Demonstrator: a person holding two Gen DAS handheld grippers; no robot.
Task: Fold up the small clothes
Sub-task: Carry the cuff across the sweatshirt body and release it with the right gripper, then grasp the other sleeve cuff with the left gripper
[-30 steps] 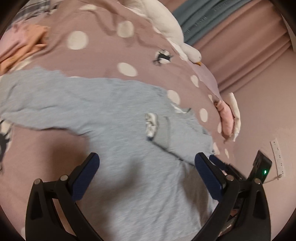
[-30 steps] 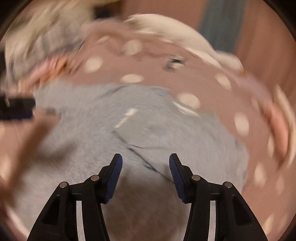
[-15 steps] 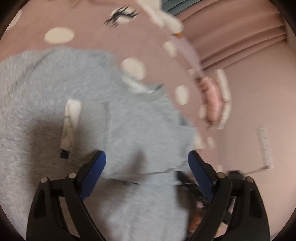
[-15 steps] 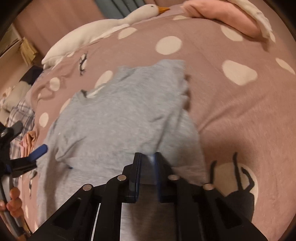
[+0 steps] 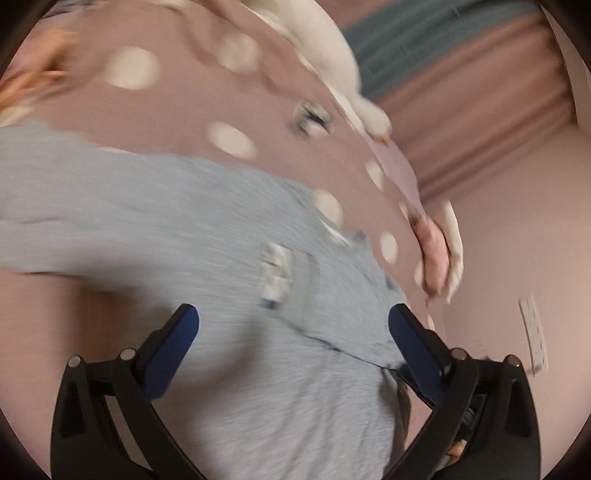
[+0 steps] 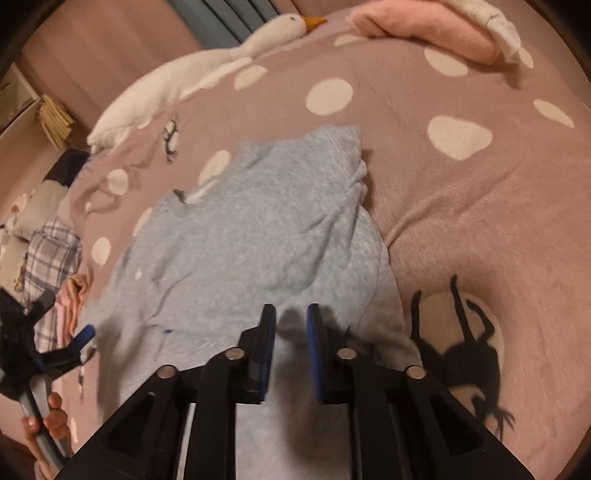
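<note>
A light grey small top [image 6: 251, 229] lies on a pink dotted bedspread [image 6: 461, 206], with one side folded over its body. It also shows in the left wrist view [image 5: 207, 266], blurred, with a white label [image 5: 275, 271] showing. My left gripper [image 5: 291, 332] is open wide and empty, hovering over the top's body; it shows at the left edge of the right wrist view [image 6: 59, 350]. My right gripper [image 6: 291, 336] is open by a narrow gap over the top's near edge, with grey cloth showing between the pads.
A white goose plush [image 6: 199, 70] lies along the bed's far side. A pink and white folded cloth [image 6: 436, 29] sits at the far right. Plaid and orange clothes [image 6: 55, 266] lie at the left. A wall with a power strip [image 5: 532, 328] is to the right.
My right gripper has opened slightly from shut on the top's edge. My left gripper has pulled back from the cloth and stays open. The folded side lies on the top.
</note>
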